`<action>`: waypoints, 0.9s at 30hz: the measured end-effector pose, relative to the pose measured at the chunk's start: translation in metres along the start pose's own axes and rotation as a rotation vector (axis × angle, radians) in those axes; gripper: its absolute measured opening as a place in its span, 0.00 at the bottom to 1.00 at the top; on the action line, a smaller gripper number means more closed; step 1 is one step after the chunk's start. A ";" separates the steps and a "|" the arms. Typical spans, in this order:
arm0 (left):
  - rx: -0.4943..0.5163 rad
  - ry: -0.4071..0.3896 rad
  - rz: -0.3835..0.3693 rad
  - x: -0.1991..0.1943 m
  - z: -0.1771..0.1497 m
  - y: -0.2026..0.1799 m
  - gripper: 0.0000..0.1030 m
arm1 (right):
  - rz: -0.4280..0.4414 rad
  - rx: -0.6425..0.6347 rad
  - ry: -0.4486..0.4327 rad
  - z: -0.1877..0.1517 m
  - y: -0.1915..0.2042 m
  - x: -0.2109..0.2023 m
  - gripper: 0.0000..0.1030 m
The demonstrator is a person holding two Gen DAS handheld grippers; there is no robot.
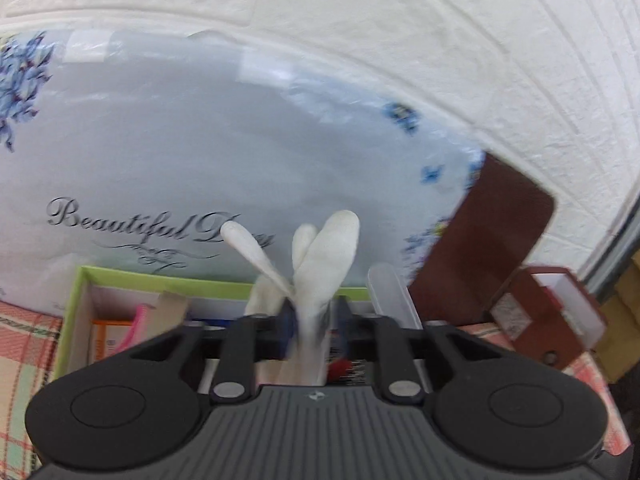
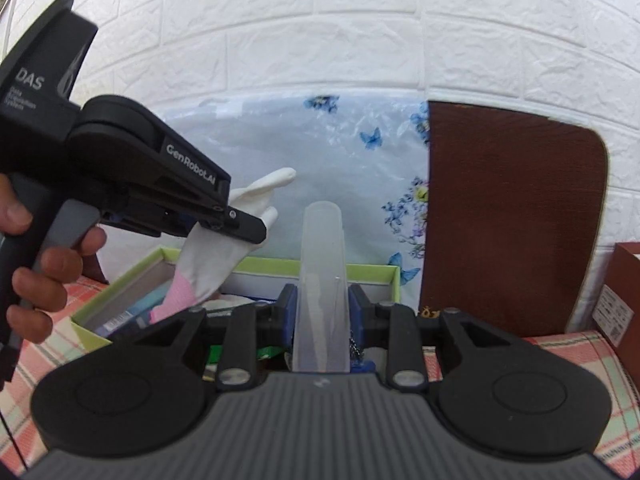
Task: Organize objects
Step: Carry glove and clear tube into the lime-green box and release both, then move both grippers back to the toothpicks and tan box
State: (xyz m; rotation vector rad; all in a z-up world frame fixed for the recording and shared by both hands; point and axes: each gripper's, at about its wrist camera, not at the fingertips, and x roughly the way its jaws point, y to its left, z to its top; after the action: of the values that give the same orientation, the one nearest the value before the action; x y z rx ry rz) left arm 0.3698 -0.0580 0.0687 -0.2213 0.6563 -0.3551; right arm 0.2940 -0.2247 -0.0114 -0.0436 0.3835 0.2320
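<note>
While raised over the box [image 2: 120,304], both grippers level-tilted.

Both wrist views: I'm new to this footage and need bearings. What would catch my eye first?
A white fabric glove with a pink cuff hangs from the left hand-held gripper above the green-rimmed open box. The right hand-held gripper clasps a translucent plastic tube upright. Behind stands a pale blue floral plastic-wrapped package, beside a brown rounded board.
</note>
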 end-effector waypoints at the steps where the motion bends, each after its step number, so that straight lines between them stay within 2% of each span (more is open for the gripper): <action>1: 0.003 -0.005 0.030 0.001 -0.004 0.004 0.74 | -0.011 -0.006 0.013 -0.006 0.001 0.002 0.42; 2: 0.010 -0.030 0.049 -0.002 -0.010 0.009 0.76 | -0.026 -0.007 0.009 -0.012 0.002 0.001 0.51; 3: 0.028 -0.054 0.051 -0.006 -0.015 0.013 0.76 | -0.035 -0.011 -0.008 -0.018 0.003 -0.003 0.57; 4: 0.047 -0.062 0.051 -0.009 -0.019 0.016 0.77 | -0.044 -0.015 -0.022 -0.023 0.004 -0.007 0.60; 6: 0.068 -0.061 0.059 -0.015 -0.023 0.020 0.77 | -0.064 -0.015 -0.041 -0.029 0.006 -0.015 0.73; 11: 0.091 -0.034 0.112 -0.032 -0.027 0.015 0.77 | -0.067 0.030 -0.034 -0.028 0.008 -0.032 0.88; 14: 0.107 -0.034 0.123 -0.050 -0.034 0.006 0.77 | -0.087 0.044 -0.056 -0.023 0.009 -0.052 1.00; 20: 0.104 0.012 0.218 -0.089 -0.052 -0.016 0.81 | -0.088 0.071 -0.080 -0.020 0.011 -0.097 1.00; 27: 0.153 -0.030 0.254 -0.136 -0.085 -0.036 0.84 | -0.073 0.117 -0.065 -0.034 0.018 -0.140 1.00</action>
State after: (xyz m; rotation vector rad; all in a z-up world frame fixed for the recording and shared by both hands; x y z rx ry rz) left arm 0.2076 -0.0457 0.0900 0.0038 0.6166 -0.1566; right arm 0.1516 -0.2407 0.0094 0.0644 0.3293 0.1387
